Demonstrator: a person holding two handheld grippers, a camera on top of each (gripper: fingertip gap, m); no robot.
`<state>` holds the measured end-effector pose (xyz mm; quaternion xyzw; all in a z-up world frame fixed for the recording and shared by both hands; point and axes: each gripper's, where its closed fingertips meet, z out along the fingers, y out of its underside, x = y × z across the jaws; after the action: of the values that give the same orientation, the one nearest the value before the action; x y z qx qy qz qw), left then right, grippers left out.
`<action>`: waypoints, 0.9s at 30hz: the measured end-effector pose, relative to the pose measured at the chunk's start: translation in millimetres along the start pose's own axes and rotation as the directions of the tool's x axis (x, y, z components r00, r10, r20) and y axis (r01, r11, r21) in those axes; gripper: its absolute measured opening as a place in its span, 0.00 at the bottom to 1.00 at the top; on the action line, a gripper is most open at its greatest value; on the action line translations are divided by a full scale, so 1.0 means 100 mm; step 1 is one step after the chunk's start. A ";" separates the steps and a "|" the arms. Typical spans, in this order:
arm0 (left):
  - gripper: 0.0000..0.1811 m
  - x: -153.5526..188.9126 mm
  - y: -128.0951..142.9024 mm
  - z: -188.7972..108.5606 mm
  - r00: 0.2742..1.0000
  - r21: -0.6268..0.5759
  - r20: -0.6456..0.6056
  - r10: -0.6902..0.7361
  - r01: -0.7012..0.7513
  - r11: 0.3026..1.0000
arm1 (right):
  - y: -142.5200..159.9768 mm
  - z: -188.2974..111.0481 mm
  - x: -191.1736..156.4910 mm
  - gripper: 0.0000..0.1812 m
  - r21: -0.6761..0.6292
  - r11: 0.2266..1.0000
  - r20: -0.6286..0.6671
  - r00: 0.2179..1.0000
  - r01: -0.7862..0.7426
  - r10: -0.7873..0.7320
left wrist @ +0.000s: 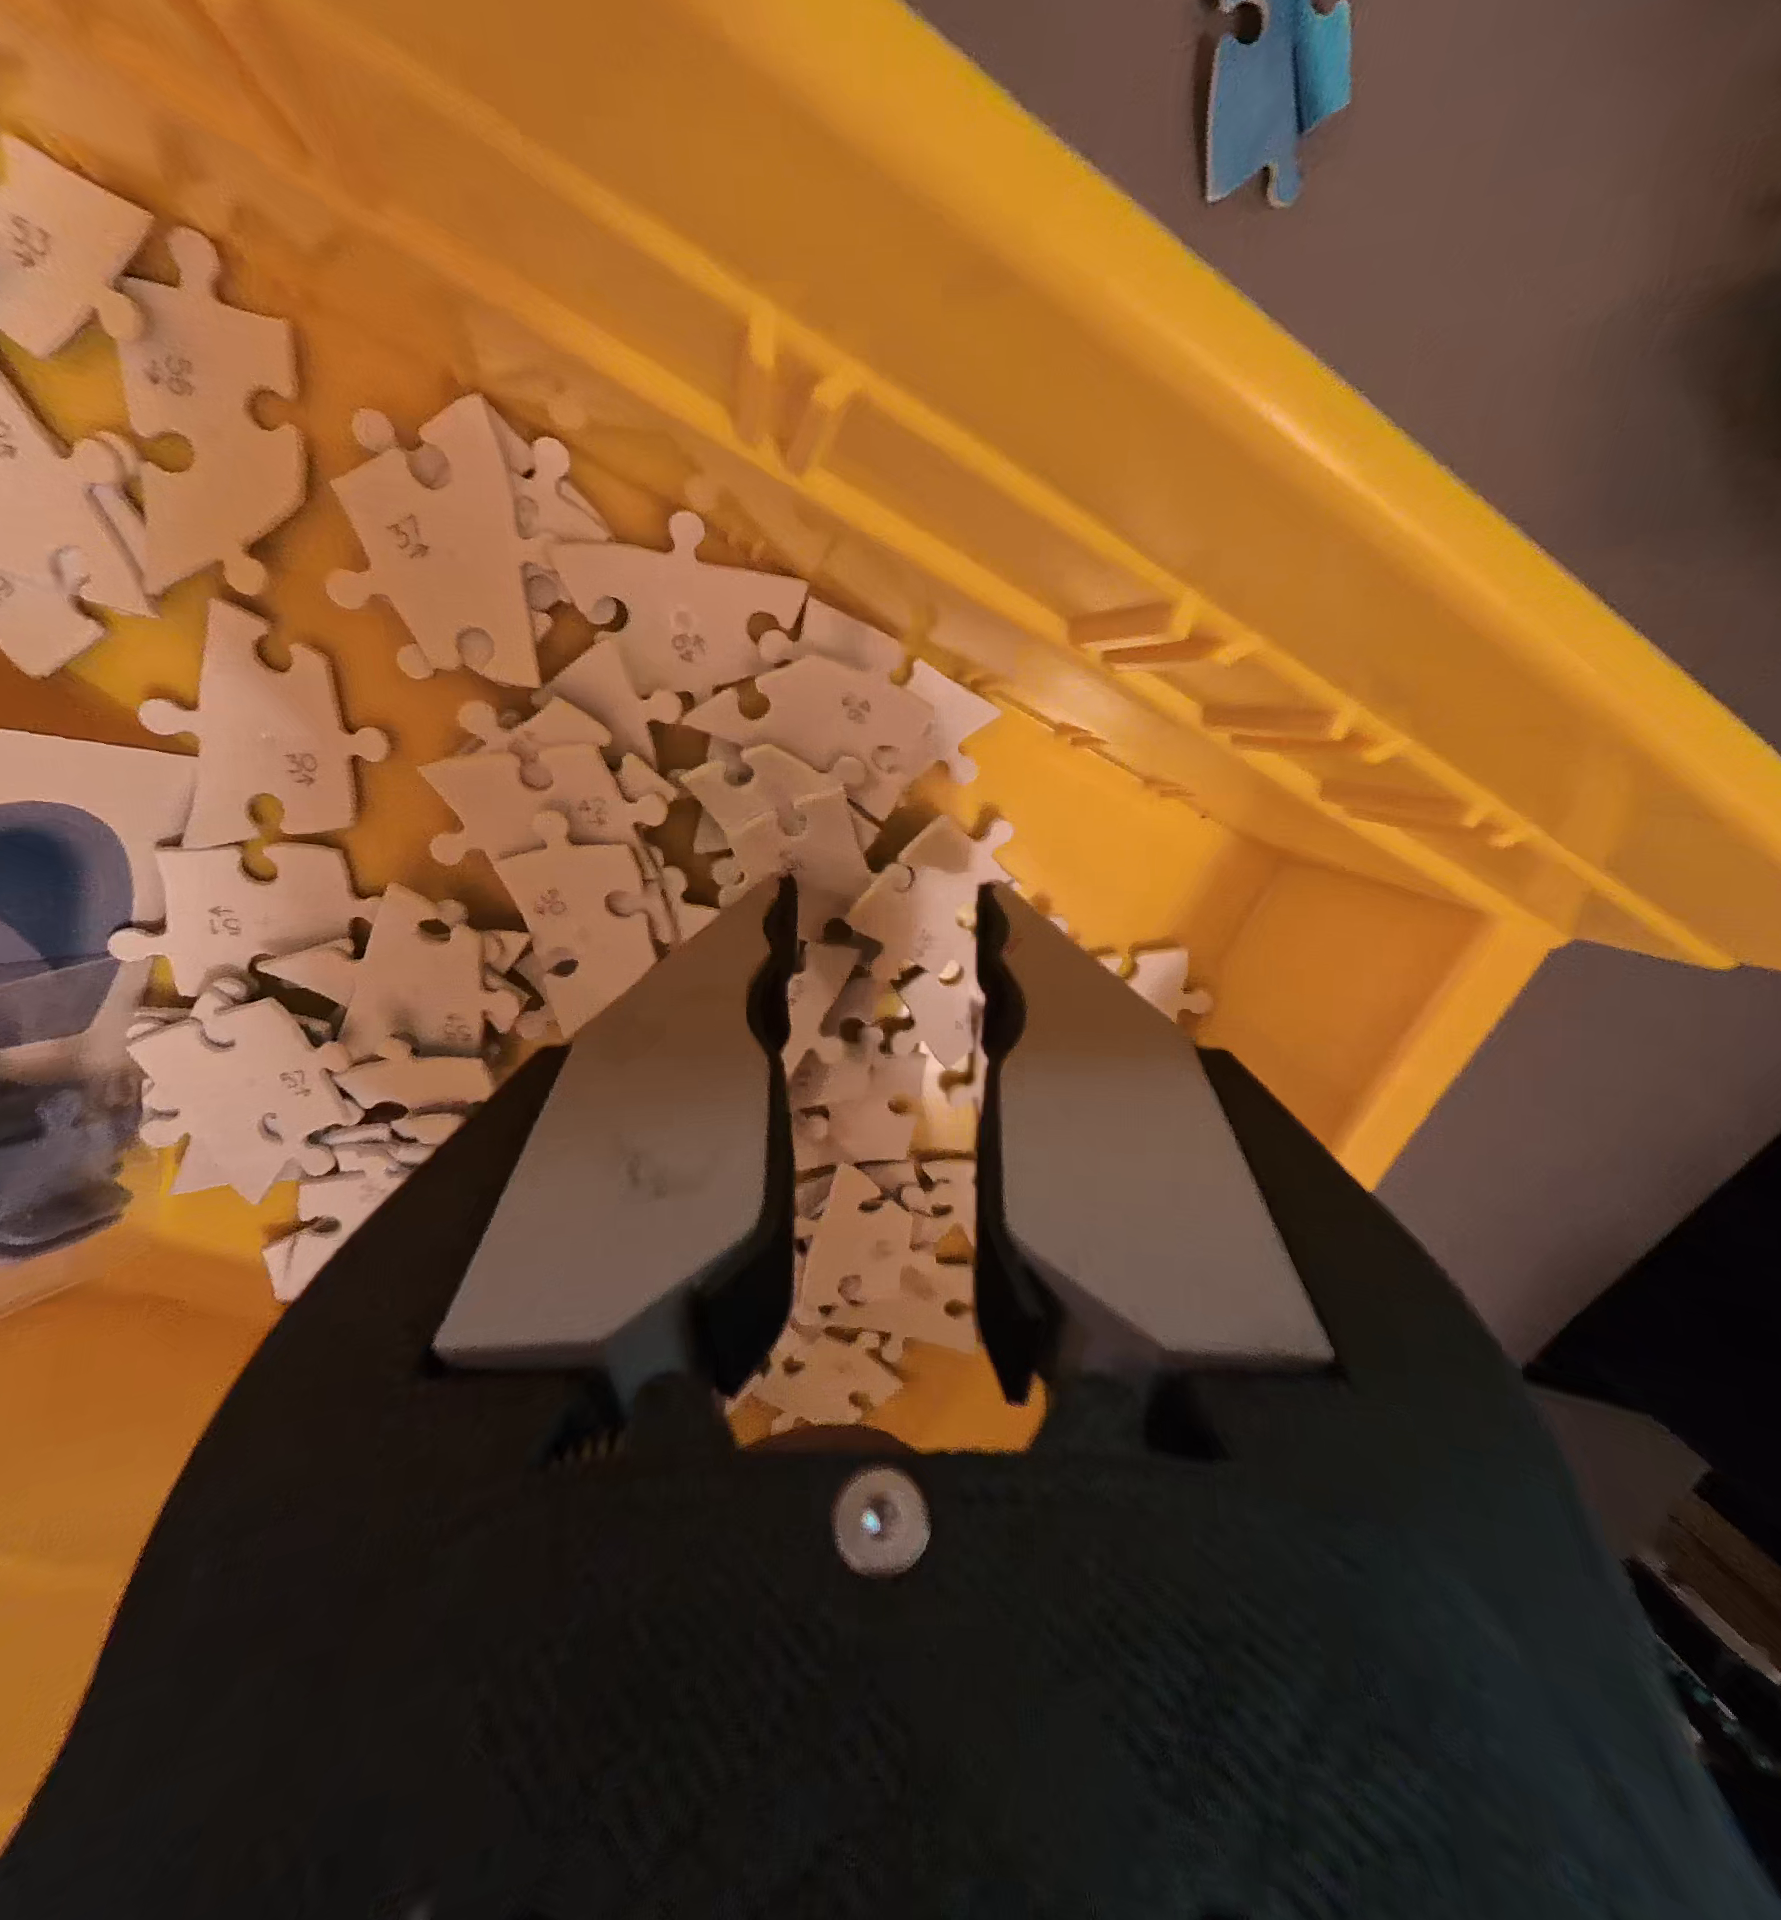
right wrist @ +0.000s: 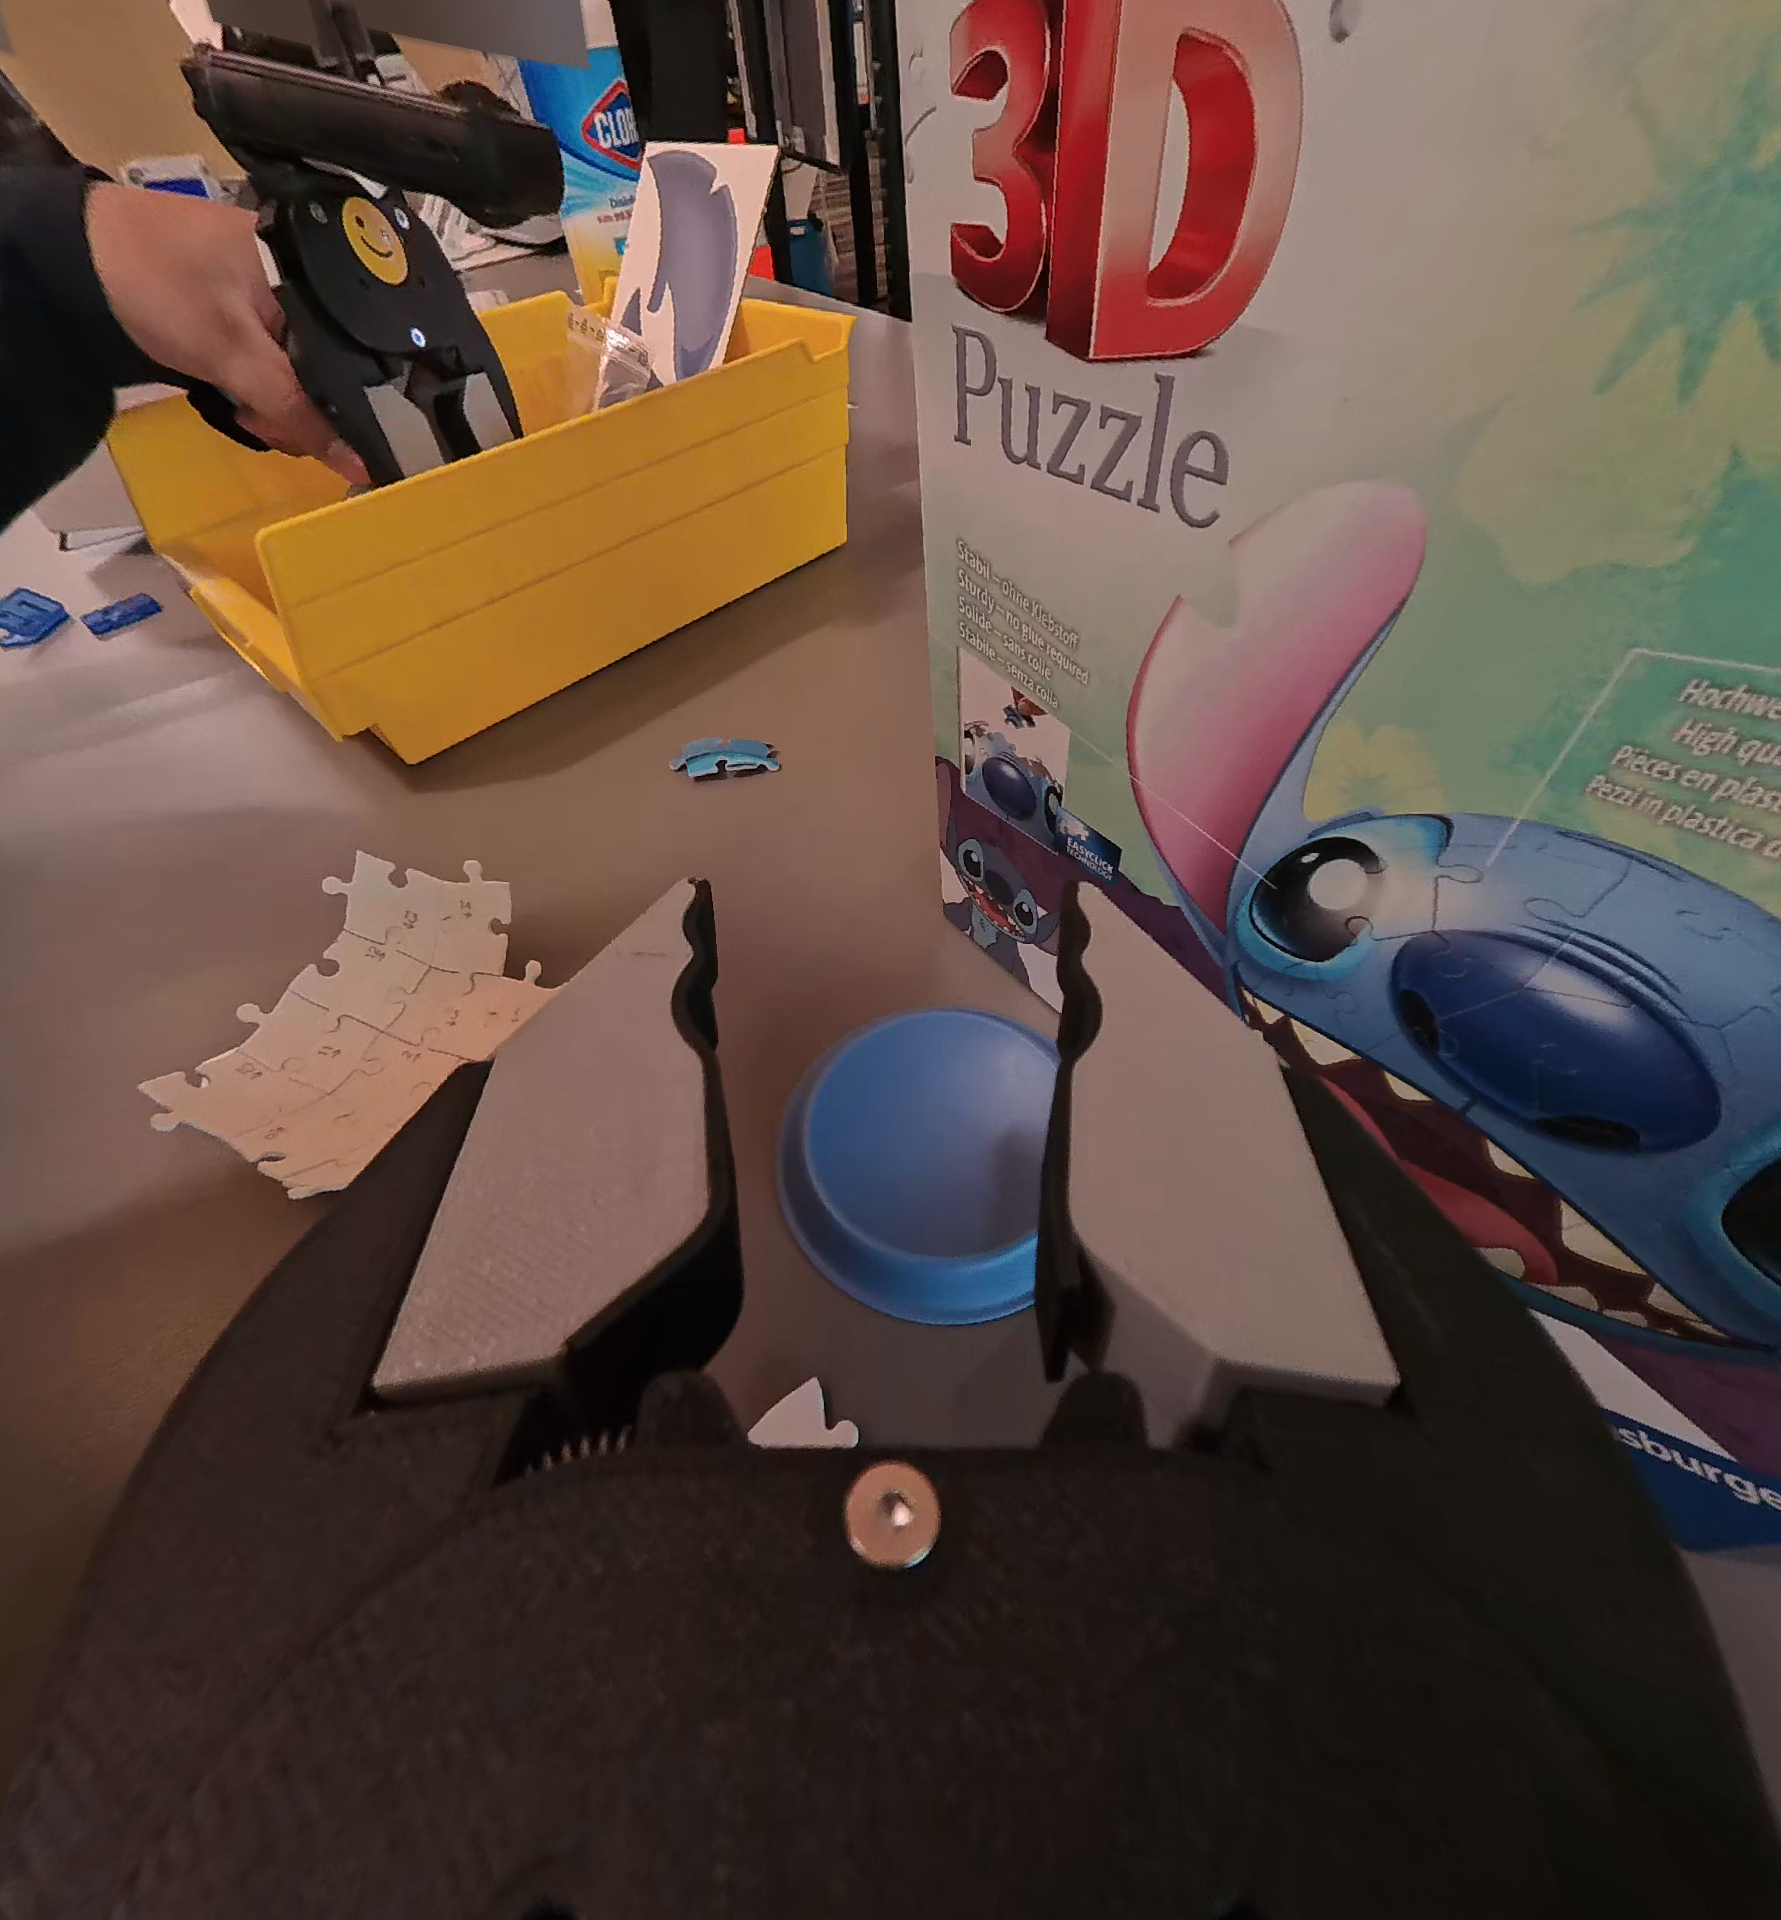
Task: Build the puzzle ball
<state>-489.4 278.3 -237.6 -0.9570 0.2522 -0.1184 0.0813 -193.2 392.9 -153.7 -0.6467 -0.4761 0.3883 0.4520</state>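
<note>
A yellow bin [left wrist: 1073, 312] holds a heap of white-backed puzzle pieces [left wrist: 574, 748]. My left gripper [left wrist: 886, 894] is open, its tips down over the heap near the bin's corner, with loose pieces showing between the fingers. In the right wrist view the left gripper [right wrist: 418, 416] reaches into the bin [right wrist: 574, 582], held by a hand. My right gripper [right wrist: 886, 894] is open and empty above a blue round stand [right wrist: 917, 1153]. A joined curved sheet of pieces [right wrist: 366, 1029] lies face down to its left. A small joined blue piece pair [right wrist: 725, 756] lies on the table.
The tall puzzle box [right wrist: 1385, 623] stands close at the right. A printed card [right wrist: 688, 270] leans in the bin's far end. Two small blue plastic parts [right wrist: 65, 615] lie left of the bin. One white piece [right wrist: 803, 1418] lies under my right gripper. The table is grey [right wrist: 138, 779]. One gripper's finger ends stand about 35 cm off the other's.
</note>
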 end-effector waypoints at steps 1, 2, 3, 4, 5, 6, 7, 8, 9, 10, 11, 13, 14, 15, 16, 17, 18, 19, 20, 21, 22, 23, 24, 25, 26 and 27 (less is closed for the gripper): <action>0.18 0.03 0.02 0.00 1.000 -0.004 -0.013 -0.001 0.001 1.000 | 0.00 0.00 0.00 0.35 0.000 1.000 0.001 1.000 0.001 -0.001; 0.18 0.06 0.03 0.00 1.000 -0.009 -0.026 0.001 -0.001 1.000 | 0.00 0.00 -0.01 0.35 0.000 1.000 0.002 1.000 0.002 -0.002; 0.17 0.08 0.04 0.00 0.999 -0.008 -0.032 0.004 -0.004 1.000 | 0.00 0.00 -0.01 0.35 0.000 1.000 0.003 1.000 0.004 -0.004; 0.12 0.09 0.06 0.01 0.999 -0.013 -0.036 0.009 -0.009 1.000 | -0.01 0.00 -0.01 0.35 0.000 1.000 0.004 1.000 0.005 -0.005; 0.05 0.11 0.10 0.02 0.999 -0.027 -0.043 0.015 -0.016 1.000 | -0.01 0.00 -0.02 0.35 0.001 1.000 0.003 1.000 0.007 -0.007; 0.01 0.13 0.12 0.04 0.999 -0.038 -0.044 0.021 -0.023 0.999 | -0.01 0.00 -0.02 0.35 0.003 1.000 0.003 1.000 0.008 -0.008; 0.01 0.14 0.12 0.05 0.998 -0.038 -0.049 0.027 -0.029 0.999 | -0.02 -0.01 -0.02 0.35 0.004 1.000 0.003 1.000 0.009 -0.009; 0.01 0.19 0.11 0.05 0.997 -0.028 -0.071 0.031 -0.033 0.999 | -0.02 -0.01 -0.02 0.34 0.006 1.000 0.003 1.000 0.009 -0.009; 0.00 0.23 0.10 0.04 0.995 -0.019 -0.095 0.033 -0.035 0.999 | -0.03 -0.01 -0.02 0.34 0.007 1.000 0.002 1.000 0.009 -0.009; 0.00 0.26 0.08 0.03 0.994 -0.006 -0.107 0.034 -0.035 0.999 | -0.03 -0.02 -0.02 0.34 0.009 1.000 0.001 1.000 0.009 -0.009; 0.00 0.28 0.06 0.03 0.992 0.005 -0.119 0.036 -0.035 0.999 | -0.03 -0.02 -0.02 0.34 0.010 1.000 0.001 1.000 0.007 -0.007; 0.00 0.30 0.05 0.01 0.991 0.010 -0.126 0.036 -0.035 0.999 | -0.03 -0.02 -0.01 0.34 0.010 1.000 0.002 1.000 0.005 -0.006; 0.00 0.28 0.04 0.00 0.993 0.015 -0.115 0.038 -0.037 0.999 | -0.03 -0.02 -0.01 0.34 0.010 1.000 0.002 1.000 0.006 -0.006; 0.00 0.28 0.03 -0.01 0.993 0.022 -0.112 0.042 -0.039 0.999 | -0.03 -0.02 -0.01 0.34 0.010 1.000 0.001 1.000 0.007 -0.007; 0.00 0.28 0.02 -0.04 0.993 0.029 -0.111 0.044 -0.041 0.999 | -0.03 -0.02 -0.01 0.34 0.010 1.000 0.001 1.000 0.007 -0.007; 0.00 0.26 0.01 -0.07 0.993 0.039 -0.105 0.047 -0.043 0.998 | -0.03 -0.02 -0.01 0.34 0.009 1.000 0.001 1.000 0.006 -0.006; 0.00 0.24 0.00 -0.11 0.995 0.049 -0.092 0.047 -0.043 0.998 | -0.03 -0.02 -0.01 0.34 0.008 1.000 0.001 1.000 0.006 -0.006; 0.00 0.22 -0.01 -0.16 0.996 0.058 -0.082 0.046 -0.042 0.997 | -0.02 -0.02 -0.01 0.34 0.007 1.000 0.001 1.000 0.005 -0.005; 0.00 0.19 -0.04 -0.23 0.997 0.078 -0.069 0.045 -0.040 0.996 | -0.02 -0.02 -0.01 0.34 0.006 1.000 0.000 1.000 0.006 -0.006; 0.00 0.15 -0.08 -0.33 0.998 0.106 -0.055 0.042 -0.036 0.994 | -0.02 -0.02 -0.01 0.34 0.006 1.000 -0.001 1.000 0.007 -0.007; 0.00 0.13 -0.12 -0.44 0.998 0.139 -0.042 0.038 -0.032 0.990 | -0.03 -0.02 -0.01 0.34 0.007 1.000 -0.002 1.000 0.007 -0.007; 0.00 0.11 -0.18 -0.57 0.999 0.179 -0.032 0.037 -0.031 0.983 | -0.03 -0.02 -0.01 0.34 0.008 1.000 -0.002 1.000 0.007 -0.007; 0.00 0.10 -0.26 -0.71 0.999 0.227 -0.026 0.038 -0.031 0.974 | -0.03 -0.02 -0.01 0.34 0.009 1.000 -0.001 1.000 0.006 -0.006; 0.00 0.12 -0.34 -0.84 0.999 0.272 -0.024 0.044 -0.036 0.962 | -0.03 -0.02 -0.01 0.34 0.009 1.000 -0.001 1.000 0.006 -0.006; 0.00 0.14 -0.44 -0.97 0.998 0.317 -0.017 0.052 -0.045 0.947 | -0.03 -0.02 -0.01 0.34 0.008 1.000 0.000 1.000 0.006 -0.006; 0.00 0.17 -0.55 -1.09 0.998 0.362 -0.010 0.065 -0.057 0.931 | -0.02 -0.02 -0.01 0.33 0.007 1.000 0.000 1.000 0.006 -0.006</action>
<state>-478.9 306.6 -118.4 -0.9162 0.2564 -0.1703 0.2567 -192.3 392.2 -150.7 -0.6436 -0.4767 0.3885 0.4556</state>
